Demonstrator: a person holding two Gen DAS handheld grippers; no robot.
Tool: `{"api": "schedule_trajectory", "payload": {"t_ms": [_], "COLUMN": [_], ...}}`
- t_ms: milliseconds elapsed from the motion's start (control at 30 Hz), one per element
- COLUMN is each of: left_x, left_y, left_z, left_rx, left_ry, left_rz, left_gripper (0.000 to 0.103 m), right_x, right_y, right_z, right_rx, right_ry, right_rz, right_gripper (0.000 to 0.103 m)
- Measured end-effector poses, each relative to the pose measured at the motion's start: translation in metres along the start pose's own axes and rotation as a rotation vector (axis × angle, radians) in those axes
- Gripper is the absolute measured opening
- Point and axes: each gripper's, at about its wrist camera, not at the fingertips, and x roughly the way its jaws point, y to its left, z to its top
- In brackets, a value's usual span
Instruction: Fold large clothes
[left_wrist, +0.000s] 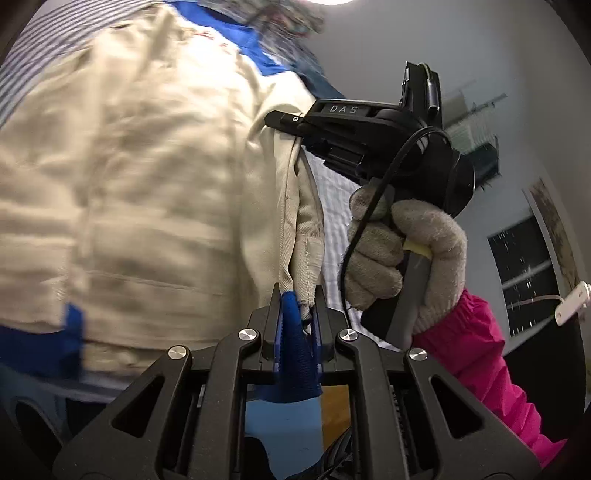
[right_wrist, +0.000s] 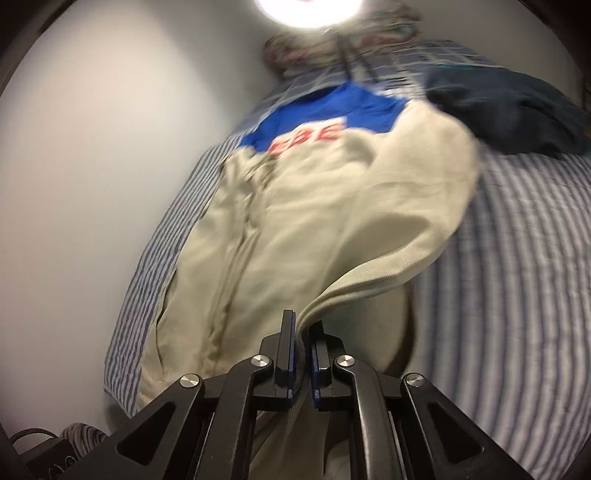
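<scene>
Step in hand, as judged: carrying a fold. The cream-and-blue jacket (right_wrist: 314, 206) lies on the striped bed (right_wrist: 517, 258), one edge lifted. Left hand-held gripper (left_wrist: 297, 306) clamps its blue cuff and cream hem; right hand-held gripper (right_wrist: 303, 332) pinches the cream edge. Next: carry both corners across together, level. Only the left view shows the gloved hand (left_wrist: 402, 254); only the right shows red lettering and a dark garment (right_wrist: 509, 110).

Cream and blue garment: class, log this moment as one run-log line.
left gripper: shut on garment | right gripper: shut on garment | bedsheet: striped, underneath | fold: unfinished
</scene>
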Motion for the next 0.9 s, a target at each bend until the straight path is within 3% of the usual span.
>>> {"api": "schedule_trajectory", "payload": {"t_ms": [133,333,433,567,600,700,900], "left_x": [-0.013,-0.015,-0.016,-0.016,-0.016,-0.016,-0.019], "left_y": [0.033,0.063,0.074,0.070,0.070,0.070,0.068], "left_z": [-0.003,-0.012,-0.017,-0.022,-0.022,-0.022,-0.025], "left_rx": [-0.071,-0.092,-0.101,-0.068,-0.065,-0.060,-0.048], "left_ry": [-0.019,-0.020,-0.003,-0.001,-0.001,-0.005,-0.012], "left_rz": [0.046,0.134,0.137,0.148,0.148,0.141,0.136], "left_gripper": [0.010,0.009,0.009,0.009,0.009,0.009,0.009], "right_x": [0.042,0.086,0.071,0.025,0.010,-0.015,-0.033], "right_y": [0.033,0.052,0.051,0.049,0.043,0.016,-0.075], "right_z": [-0.005,-0.018,-0.014,-0.005,-0.001,0.014,0.063], "right_rx": [-0.099,-0.223,-0.211,-0.197,-0.186,-0.113,0.163], "right_ry": [0.066,0.145,0.169,0.094,0.064,-0.022,-0.144], "right_rz": [-0.043,-0.128,-0.058,0.040,0.053,0.033,-0.041], "right_gripper": [0.004,0.008,0.022,0.037,0.045,0.052,0.062]}}
